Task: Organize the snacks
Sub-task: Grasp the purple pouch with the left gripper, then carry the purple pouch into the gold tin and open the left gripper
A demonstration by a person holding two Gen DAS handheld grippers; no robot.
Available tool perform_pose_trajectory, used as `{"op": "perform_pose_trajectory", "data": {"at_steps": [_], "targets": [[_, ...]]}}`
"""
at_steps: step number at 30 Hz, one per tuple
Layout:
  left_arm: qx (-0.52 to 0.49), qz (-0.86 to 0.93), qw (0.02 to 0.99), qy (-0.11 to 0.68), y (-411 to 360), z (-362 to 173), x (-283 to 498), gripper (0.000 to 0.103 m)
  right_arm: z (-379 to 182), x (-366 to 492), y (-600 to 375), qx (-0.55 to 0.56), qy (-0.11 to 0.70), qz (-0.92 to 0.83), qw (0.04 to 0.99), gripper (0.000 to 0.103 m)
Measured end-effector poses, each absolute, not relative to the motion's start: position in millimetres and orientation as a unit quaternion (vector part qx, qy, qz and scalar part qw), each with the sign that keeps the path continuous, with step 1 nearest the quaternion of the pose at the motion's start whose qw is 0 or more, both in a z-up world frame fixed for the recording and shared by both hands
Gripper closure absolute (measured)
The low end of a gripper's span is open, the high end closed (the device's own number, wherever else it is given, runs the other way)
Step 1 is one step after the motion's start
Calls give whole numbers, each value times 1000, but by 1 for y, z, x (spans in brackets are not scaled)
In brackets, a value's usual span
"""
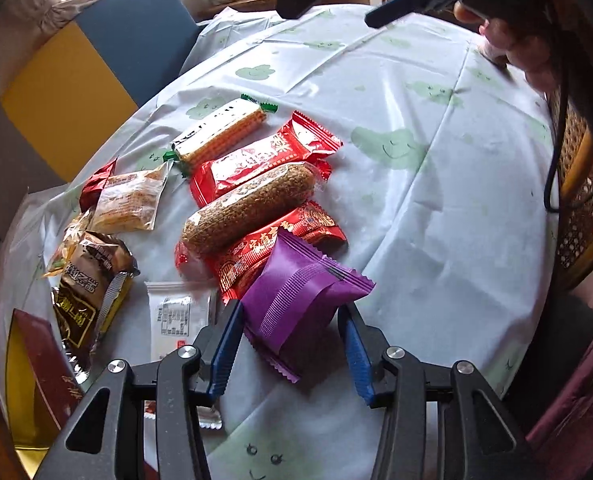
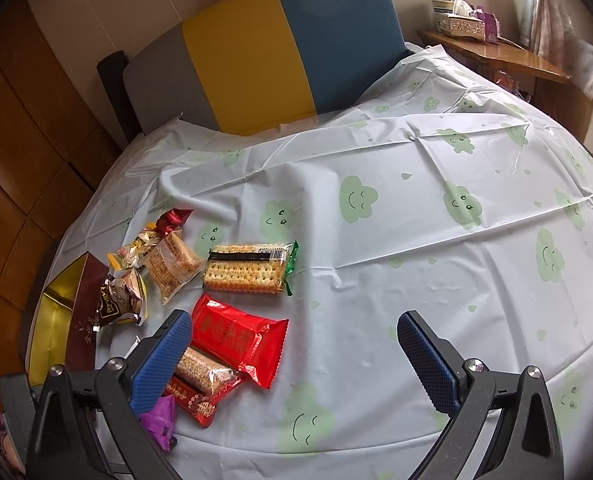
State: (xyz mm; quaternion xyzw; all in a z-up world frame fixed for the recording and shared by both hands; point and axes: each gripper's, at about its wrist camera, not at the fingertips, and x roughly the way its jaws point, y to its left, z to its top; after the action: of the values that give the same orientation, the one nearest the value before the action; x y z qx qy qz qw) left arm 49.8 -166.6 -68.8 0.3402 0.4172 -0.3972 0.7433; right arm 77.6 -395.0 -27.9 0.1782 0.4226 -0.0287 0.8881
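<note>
Several wrapped snacks lie on the clothed table. My left gripper [image 1: 292,320] is shut on a purple packet [image 1: 296,296], which leans on a red packet [image 1: 264,252]. Beyond it lie a brown sesame roll [image 1: 248,210], another red packet [image 1: 264,160] and a cracker pack [image 1: 224,132]. My right gripper [image 2: 296,344] is open and empty above the table, right of the row. The right wrist view shows the cracker pack [image 2: 248,268], a red packet [image 2: 236,338], the roll [image 2: 204,372] and the purple packet [image 2: 160,420].
A loose pile of small snacks [image 1: 108,216] and a dark packet [image 1: 88,292] lie at the left. A gold box with a maroon lid [image 2: 68,320] sits at the table's left edge. A padded chair [image 2: 264,48] stands behind. A wicker chair [image 1: 584,184] stands at the right.
</note>
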Motion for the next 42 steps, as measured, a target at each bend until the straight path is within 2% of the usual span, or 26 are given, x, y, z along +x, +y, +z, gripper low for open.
{"op": "perform_pose_trajectory", "data": {"at_steps": [2,4,12,15,17,19,21,26,31,34,42], "targets": [[315,-396,752,422,-165,-68,53,56,-30,79,-395,177,427,-30,886,0],[292,-393,763,422,-160,-65,53,64,-32,79,-394,174,430,-31,885,0],[167,-389,793,438,-121,-45,37,70,-41,84,-371,133,457,6,879,1],[137,-384,803,436,-106,-36,28,70,-46,84,-351,95,468,33,878,7],[114,-378,811,432,-97,-30,26,70,-51,84,-337,70,477,53,875,16],[93,-375,817,429,-87,-25,26,71,-56,84,-324,52,486,75,869,33],[72,-371,823,425,-77,-19,26,71,-59,87,-312,41,492,92,865,38],[44,-358,837,412,-58,-6,27,71,-67,103,-274,-11,500,128,857,42],[5,-334,854,398,-26,12,35,71,-85,118,-250,-85,515,136,842,53],[-30,-304,864,400,3,19,50,71,-84,121,-253,-73,512,146,843,58],[-81,-179,873,445,63,8,125,71,-84,124,-266,-39,511,160,844,58]]}}
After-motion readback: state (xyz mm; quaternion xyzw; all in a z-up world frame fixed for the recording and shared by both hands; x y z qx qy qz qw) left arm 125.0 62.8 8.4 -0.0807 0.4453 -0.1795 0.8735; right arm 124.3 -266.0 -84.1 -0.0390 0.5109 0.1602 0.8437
